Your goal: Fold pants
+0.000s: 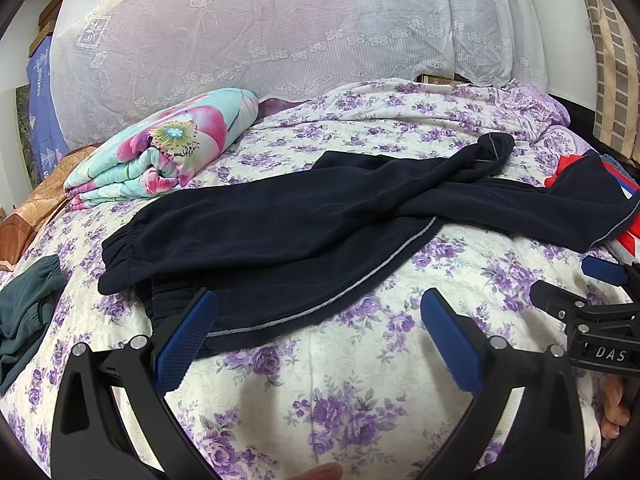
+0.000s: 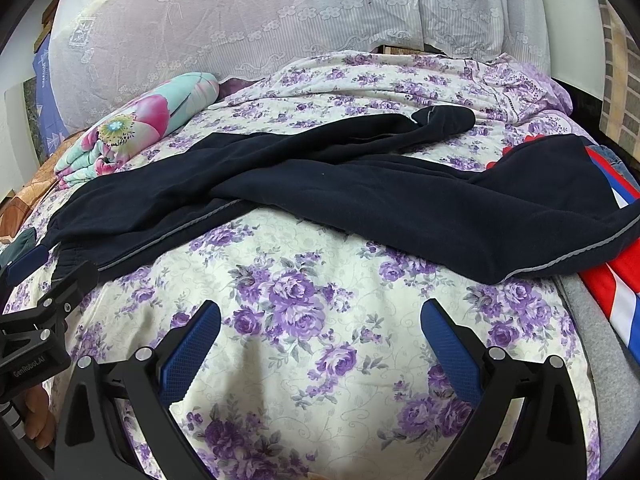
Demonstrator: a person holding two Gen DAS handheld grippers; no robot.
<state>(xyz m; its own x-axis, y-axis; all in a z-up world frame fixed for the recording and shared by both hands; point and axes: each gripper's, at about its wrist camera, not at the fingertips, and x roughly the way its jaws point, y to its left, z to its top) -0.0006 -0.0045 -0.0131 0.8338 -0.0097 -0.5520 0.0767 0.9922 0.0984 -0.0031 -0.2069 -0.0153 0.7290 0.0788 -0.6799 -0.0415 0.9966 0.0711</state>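
Ahead of both your claws the bed cover (image 2: 320, 312) carries the dark navy pants (image 1: 280, 216), sprawled unfolded with one leg crossed over the other, waistband before your left gripper (image 1: 318, 326) and a leg end ahead-right of your right gripper (image 2: 320, 332). Both claws stand wide apart and hold nothing, so I judge your first job is straightening: uncross the legs, lay them flat. Pinch only the navy cloth at the thin grey side stripe (image 1: 344, 300), not the cover.

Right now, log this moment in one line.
left gripper: open | right gripper: open | navy pants: unfolded on bedspread
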